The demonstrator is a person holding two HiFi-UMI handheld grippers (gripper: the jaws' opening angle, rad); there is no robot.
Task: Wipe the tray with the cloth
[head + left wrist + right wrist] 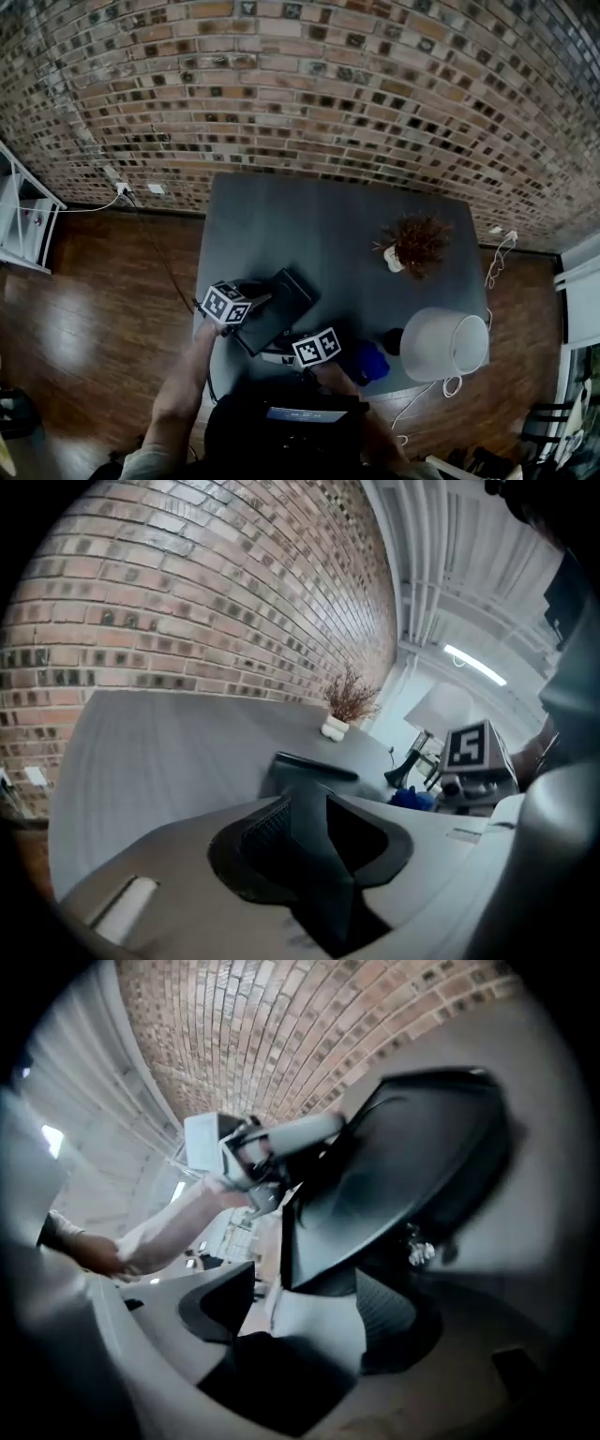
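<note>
Head view, lower centre: the tray (pixel 291 295) is pinched by the left gripper (pixel 262 301); the cloth (pixel 368 362) is seen just right of the spread right gripper (pixel 279 354).

Homely room: brick wall (pixel 300 84), wooden floor (pixel 103 309), table lamp (pixel 445 342), dried plant (pixel 417 242).

**Your surfaces: smooth tray, matt table, rough brick**
The dark tray (pixel 281 305) you are working on looks like smooth plastic with a faint sheen. Your table (pixel 328 220) has a flat, matt grey top. Your blue cloth (pixel 367 362) looks soft and crumpled, and the lampshade (pixel 441 342) is white and matt. Behind you have a rough brick wall (pixel 309 84) with coarse mortar, and below a glossy dark wood floor (pixel 103 300).
</note>
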